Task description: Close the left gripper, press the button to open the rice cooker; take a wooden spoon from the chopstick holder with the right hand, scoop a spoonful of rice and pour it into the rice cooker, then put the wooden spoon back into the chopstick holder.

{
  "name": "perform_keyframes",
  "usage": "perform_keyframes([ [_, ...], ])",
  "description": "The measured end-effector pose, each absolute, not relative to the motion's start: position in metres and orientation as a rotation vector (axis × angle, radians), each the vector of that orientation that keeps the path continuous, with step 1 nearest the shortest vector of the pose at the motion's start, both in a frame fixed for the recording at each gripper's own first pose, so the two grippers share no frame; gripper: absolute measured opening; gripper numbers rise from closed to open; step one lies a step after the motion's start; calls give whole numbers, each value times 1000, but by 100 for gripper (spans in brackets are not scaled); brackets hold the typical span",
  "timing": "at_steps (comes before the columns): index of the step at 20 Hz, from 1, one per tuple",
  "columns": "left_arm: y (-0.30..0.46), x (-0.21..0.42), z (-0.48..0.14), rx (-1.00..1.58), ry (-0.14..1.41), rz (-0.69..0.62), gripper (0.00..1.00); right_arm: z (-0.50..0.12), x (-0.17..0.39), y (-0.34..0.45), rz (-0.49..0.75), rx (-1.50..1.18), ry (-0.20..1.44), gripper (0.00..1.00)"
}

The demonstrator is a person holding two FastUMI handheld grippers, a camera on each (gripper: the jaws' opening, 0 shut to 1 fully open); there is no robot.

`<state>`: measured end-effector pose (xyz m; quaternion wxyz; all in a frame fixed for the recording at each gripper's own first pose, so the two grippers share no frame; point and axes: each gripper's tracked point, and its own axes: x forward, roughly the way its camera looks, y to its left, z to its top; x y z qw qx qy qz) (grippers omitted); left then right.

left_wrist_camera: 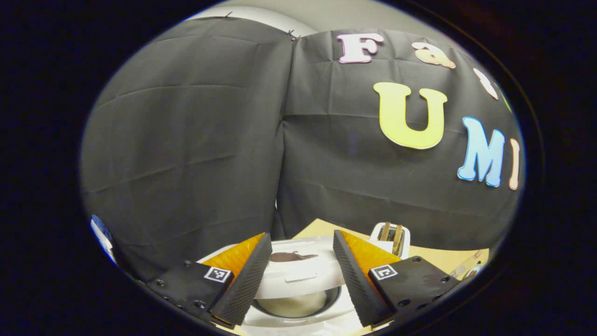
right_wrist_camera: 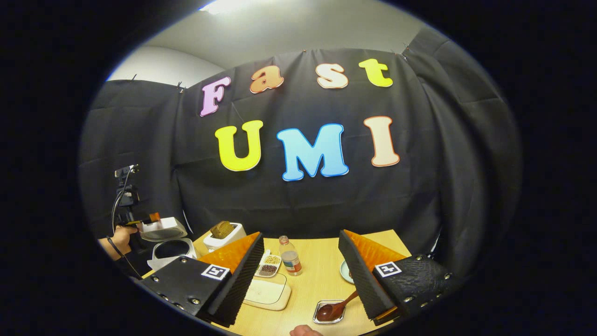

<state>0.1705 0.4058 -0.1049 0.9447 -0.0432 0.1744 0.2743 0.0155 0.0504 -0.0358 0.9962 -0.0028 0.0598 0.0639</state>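
Left gripper view first: the left claw [left_wrist_camera: 298, 275] hangs right over the cooker [left_wrist_camera: 303, 280], fingers well apart, nothing between them. The cooker's lid is up, and the pot inside [left_wrist_camera: 295, 305] shows at 6 o'clock with something pale in it. At about 5 o'clock past the cooker stands the holder [left_wrist_camera: 391, 235] on the surface [left_wrist_camera: 447, 256], with a couple of wooden handles poking out of it.

Right gripper view, going from 9 o'clock across: a hand [right_wrist_camera: 122, 239] holds the left claw above the open cooker [right_wrist_camera: 170, 247]. Just beside that, the holder [right_wrist_camera: 225, 234] with something brown on top, can't tell exactly what. Then a small divided dish of grains [right_wrist_camera: 269, 265], and a little bottle [right_wrist_camera: 290, 255] next to it. Nearer the camera, at 6 to 7 o'clock, sits a pale tray [right_wrist_camera: 267, 292] that looks like it holds the rice.

The right claw [right_wrist_camera: 301, 275] is spread wide too, gripping nothing. The spoon [right_wrist_camera: 336, 308] lies at 6 o'clock with its bowl in a small square dish [right_wrist_camera: 329, 312] and its handle running up to the right finger, partly hidden behind it. A pale plate edge [right_wrist_camera: 345, 271] peeks out by that same finger.
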Motion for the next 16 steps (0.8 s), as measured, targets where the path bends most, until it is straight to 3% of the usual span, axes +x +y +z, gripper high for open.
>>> perform_keyframes([
  [5,389,155,-134,-99,377,541,93,-6,5,61,158,-11,11,97],
  [6,387,153,-139,-104,385,535,93,-7,4,59,152,-3,9,92],
  [7,386,151,-144,-110,392,530,93,-8,4,56,143,3,14,97],
  [15,386,150,-169,-91,420,519,93,-17,3,40,77,11,45,98],
  [16,386,149,-171,-92,423,520,89,-18,3,38,70,13,46,98],
])
